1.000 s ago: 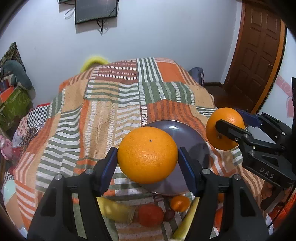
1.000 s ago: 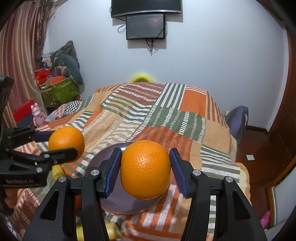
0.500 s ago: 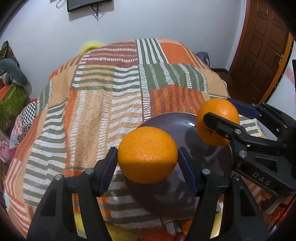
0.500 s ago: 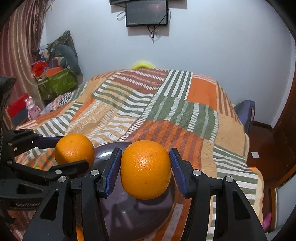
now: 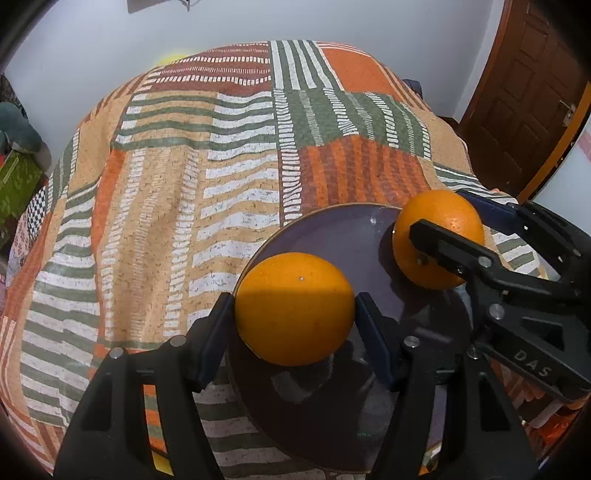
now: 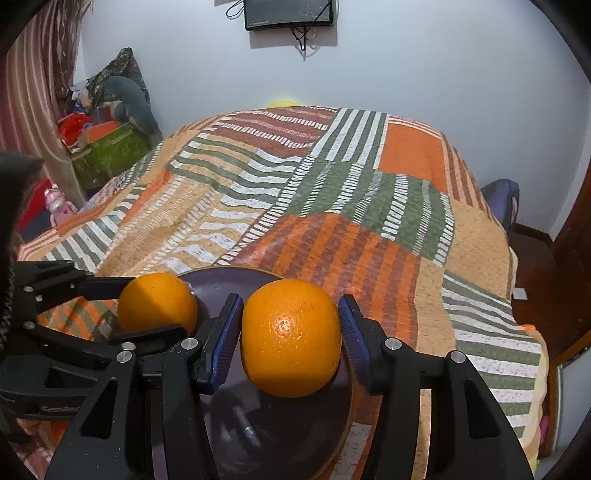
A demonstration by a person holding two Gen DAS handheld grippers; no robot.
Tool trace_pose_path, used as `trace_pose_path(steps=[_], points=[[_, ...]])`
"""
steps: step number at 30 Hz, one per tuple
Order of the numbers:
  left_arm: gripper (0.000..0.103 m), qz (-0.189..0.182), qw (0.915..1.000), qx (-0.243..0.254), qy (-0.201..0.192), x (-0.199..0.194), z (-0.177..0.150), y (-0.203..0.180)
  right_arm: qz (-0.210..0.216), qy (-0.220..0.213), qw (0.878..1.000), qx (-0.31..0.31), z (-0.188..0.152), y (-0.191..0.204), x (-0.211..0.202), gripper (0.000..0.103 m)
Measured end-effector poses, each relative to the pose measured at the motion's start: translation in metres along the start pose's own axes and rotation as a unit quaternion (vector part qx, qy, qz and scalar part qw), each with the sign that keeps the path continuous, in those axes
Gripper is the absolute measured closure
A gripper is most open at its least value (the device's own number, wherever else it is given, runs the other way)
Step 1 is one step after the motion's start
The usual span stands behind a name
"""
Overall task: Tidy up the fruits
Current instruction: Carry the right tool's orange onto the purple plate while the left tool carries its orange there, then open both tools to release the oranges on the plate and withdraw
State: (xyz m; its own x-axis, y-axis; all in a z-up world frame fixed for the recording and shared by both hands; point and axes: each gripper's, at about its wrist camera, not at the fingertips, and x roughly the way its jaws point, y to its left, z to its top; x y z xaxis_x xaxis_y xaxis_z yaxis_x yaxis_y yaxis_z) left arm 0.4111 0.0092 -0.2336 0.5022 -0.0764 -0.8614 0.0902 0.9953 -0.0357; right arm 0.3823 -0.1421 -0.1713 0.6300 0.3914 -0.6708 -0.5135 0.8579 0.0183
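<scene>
A dark purple plate [image 5: 340, 236] lies on the striped bedspread. My left gripper [image 5: 295, 317] is shut on a large orange [image 5: 295, 308] and holds it over the plate's near left part. My right gripper [image 6: 290, 330] is shut on a second orange [image 6: 290, 336], above the same plate [image 6: 229, 280]. In the left wrist view that second orange [image 5: 436, 218] and the right gripper [image 5: 454, 221] hang over the plate's right side. In the right wrist view the left gripper [image 6: 147, 301] with its orange [image 6: 157, 301] is at the left. Whether either orange touches the plate is unclear.
The patchwork bedspread [image 5: 221, 166] stretches away beyond the plate. A brown door [image 5: 524, 96] stands at the right, and a green box [image 6: 110, 151] with clutter sits left of the bed. A screen [image 6: 290, 14] hangs on the far wall.
Both grippers have come down and forward with their oranges, so the plate now lies right beneath them. The loose fruits seen earlier at the bottom edge have dropped out of view.
</scene>
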Motion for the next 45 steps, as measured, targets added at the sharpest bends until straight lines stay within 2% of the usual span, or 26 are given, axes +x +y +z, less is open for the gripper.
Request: trace_pose_path(steps=[7, 13, 16, 26, 35, 40, 43, 45], points=[[0.036, 0.039, 0.9983, 0.041, -0.012, 0.001, -0.001, -0.017, -0.004, 0.007, 1.0, -0.02, 0.0, 0.005, 0.003, 0.052], [0.035, 0.022, 0.9996, 0.015, -0.003, -0.001, -0.001, -0.007, 0.011, 0.009, 1.0, -0.016, 0.003, 0.007, -0.002, 0.051], [0.035, 0.016, 0.9998, 0.007, -0.005, -0.009, -0.003, -0.004, 0.005, 0.001, 1.0, -0.02, 0.005, 0.011, -0.009, 0.051], [0.033, 0.011, 0.9994, 0.007, -0.033, -0.06, -0.018, -0.002, -0.003, -0.014, 1.0, -0.022, -0.001, 0.023, -0.047, 0.051], [0.03, 0.009, 0.9991, 0.0, -0.041, -0.104, -0.05, 0.007, -0.008, -0.024, 1.0, -0.017, -0.023, 0.031, -0.089, 0.047], [0.027, 0.002, 0.9994, -0.003, -0.036, -0.122, -0.078, 0.011, 0.001, -0.007, 1.0, -0.01, -0.042, 0.029, -0.099, 0.046], [0.026, -0.003, 0.9996, -0.003, -0.026, -0.128, -0.096, 0.01, 0.011, 0.01, 1.0, -0.01, -0.058, 0.029, -0.102, 0.04], [0.026, -0.007, 0.9997, -0.004, -0.021, -0.13, -0.106, 0.009, 0.009, 0.016, 1.0, -0.013, -0.067, 0.031, -0.104, 0.04]])
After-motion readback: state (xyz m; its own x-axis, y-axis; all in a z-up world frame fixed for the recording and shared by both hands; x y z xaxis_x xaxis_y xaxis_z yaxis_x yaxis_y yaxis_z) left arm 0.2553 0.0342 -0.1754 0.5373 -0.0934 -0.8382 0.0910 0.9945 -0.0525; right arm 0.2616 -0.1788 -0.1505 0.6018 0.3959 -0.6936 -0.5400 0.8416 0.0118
